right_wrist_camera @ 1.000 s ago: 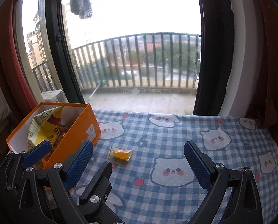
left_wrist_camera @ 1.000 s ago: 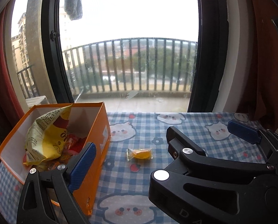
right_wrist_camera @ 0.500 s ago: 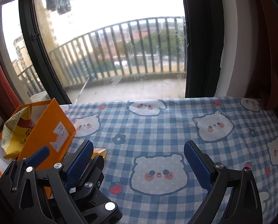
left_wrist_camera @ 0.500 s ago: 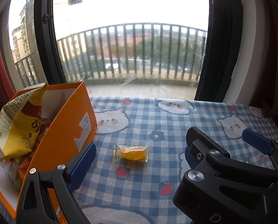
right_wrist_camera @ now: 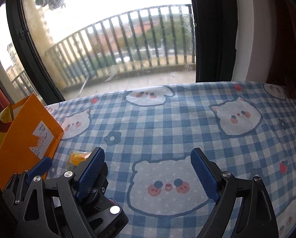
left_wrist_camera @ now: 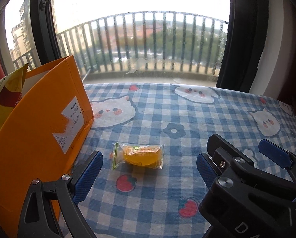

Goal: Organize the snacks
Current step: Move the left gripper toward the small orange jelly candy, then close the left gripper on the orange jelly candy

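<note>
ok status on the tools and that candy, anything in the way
Left tool open, straddling the candy, not touching. Right tool open, empty. Candy flat on the cloth beside the box. Path clear.

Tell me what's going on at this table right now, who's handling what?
A person with two handheld grippers is tidying snacks into an orange box, which already holds a yellow snack bag. The left gripper is open and lined up on a small orange jelly packet lying on the checked tablecloth beside the box; nothing is gripped yet. The right gripper is open too, holding nothing, over bare cloth.
</note>
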`<state>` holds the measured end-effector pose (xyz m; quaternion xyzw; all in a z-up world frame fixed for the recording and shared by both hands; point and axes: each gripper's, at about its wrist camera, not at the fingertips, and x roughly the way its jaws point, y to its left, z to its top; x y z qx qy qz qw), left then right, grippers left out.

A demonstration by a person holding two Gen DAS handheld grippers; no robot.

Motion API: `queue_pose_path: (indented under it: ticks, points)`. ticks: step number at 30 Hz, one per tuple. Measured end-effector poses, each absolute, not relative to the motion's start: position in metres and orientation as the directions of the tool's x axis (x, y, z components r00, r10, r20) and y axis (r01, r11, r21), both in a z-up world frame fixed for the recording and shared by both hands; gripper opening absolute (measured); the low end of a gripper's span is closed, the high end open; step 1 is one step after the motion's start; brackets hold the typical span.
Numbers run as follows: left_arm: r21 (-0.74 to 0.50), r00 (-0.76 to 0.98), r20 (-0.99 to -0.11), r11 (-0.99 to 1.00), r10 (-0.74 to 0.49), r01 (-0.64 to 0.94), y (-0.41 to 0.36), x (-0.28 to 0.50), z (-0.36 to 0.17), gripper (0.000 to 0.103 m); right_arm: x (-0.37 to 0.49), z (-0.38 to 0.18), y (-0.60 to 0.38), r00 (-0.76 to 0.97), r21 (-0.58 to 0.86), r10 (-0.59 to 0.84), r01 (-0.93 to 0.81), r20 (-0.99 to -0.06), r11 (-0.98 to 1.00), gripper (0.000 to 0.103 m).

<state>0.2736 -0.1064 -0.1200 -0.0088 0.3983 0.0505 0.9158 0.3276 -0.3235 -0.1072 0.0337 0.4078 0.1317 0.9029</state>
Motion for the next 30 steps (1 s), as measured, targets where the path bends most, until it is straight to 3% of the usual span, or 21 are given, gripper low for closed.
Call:
queue_pose_path:
  ticks: [6,16,22,30]
  points:
    - [0.028,0.670,-0.736,0.993,0.098,-0.115,-0.100,0.281,-0.130,0.092,0.330,-0.115,-0.322,0.630,0.165,0.260,-0.207,-0.732,0.964,0.089]
    - [0.011,0.627,-0.774,0.992,0.088,-0.126,-0.093,0.291,-0.136,0.066,0.336,-0.122,-0.322,0.621,0.196,0.259,-0.169,-0.739,0.966,0.089]
    - [0.030,0.630,-0.770,0.992,0.101,-0.122,-0.094,0.290,-0.135,0.059,0.338,-0.124,-0.320,0.611,0.198,0.258,-0.167,-0.748,0.966,0.089]
    - [0.033,0.622,-0.777,0.993,0.095,-0.110,-0.095,0.287,-0.135,0.057,0.336,-0.122,-0.313,0.595,0.159,0.252,-0.204,-0.763,0.966,0.089]
